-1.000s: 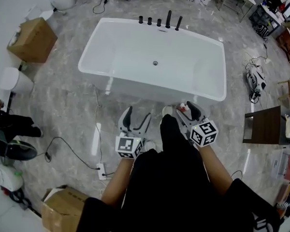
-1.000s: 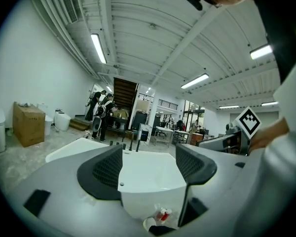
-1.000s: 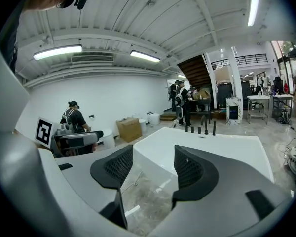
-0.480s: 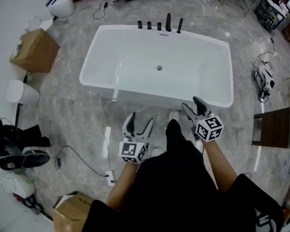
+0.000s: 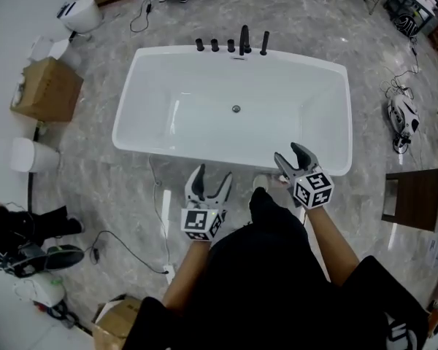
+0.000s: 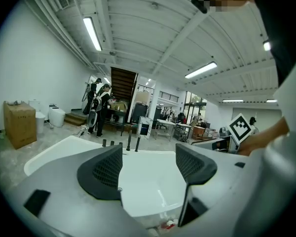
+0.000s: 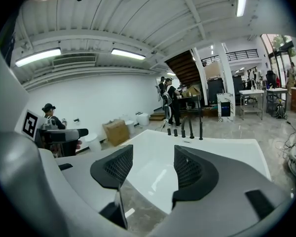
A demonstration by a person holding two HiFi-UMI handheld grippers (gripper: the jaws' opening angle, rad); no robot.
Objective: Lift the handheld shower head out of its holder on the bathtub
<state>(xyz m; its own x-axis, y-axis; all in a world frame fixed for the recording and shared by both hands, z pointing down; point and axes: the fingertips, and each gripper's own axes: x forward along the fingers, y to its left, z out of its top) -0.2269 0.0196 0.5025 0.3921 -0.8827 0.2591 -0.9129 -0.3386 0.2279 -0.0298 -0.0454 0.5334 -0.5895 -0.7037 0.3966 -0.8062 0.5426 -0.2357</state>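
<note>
- We hold the left gripper (image 5: 212,175) over the grey floor (image 5: 117,188), just short of the near wall of the bathtub (image 5: 142,86), at about 6 o'clock of the tub.
- In the left gripper view its two dark pads are spread wide. Only the white basin and the far rim show in the gap, so this claw (image 6: 149,162) carries nothing.
- We hold the right gripper (image 5: 290,156) at the tub's near rim, towards its 5 o'clock corner, with its marker cube pointing back at us.
- In the right gripper view its pads also stand apart with nothing between them. Through the gap (image 7: 148,169) we see the tub's edge and a patch of floor.
- The handheld shower head (image 5: 264,42) is a slim black stick standing upright in its holder on the far rim, at 12 o'clock of the tub. It is at the right end of a row of black fittings, just beside the taller spout (image 5: 244,38) and well apart from both grippers.
- The same row shows small in the left gripper view (image 6: 137,143) and in the right gripper view (image 7: 201,127).
- The drain (image 5: 236,109) sits in the middle of the basin.
- A cardboard box (image 5: 47,87) stands at 10 o'clock from us.
- A dark side table (image 5: 415,197) stands at 3 o'clock.
- A cable (image 5: 120,238) trails over the floor at 8 o'clock.
</note>
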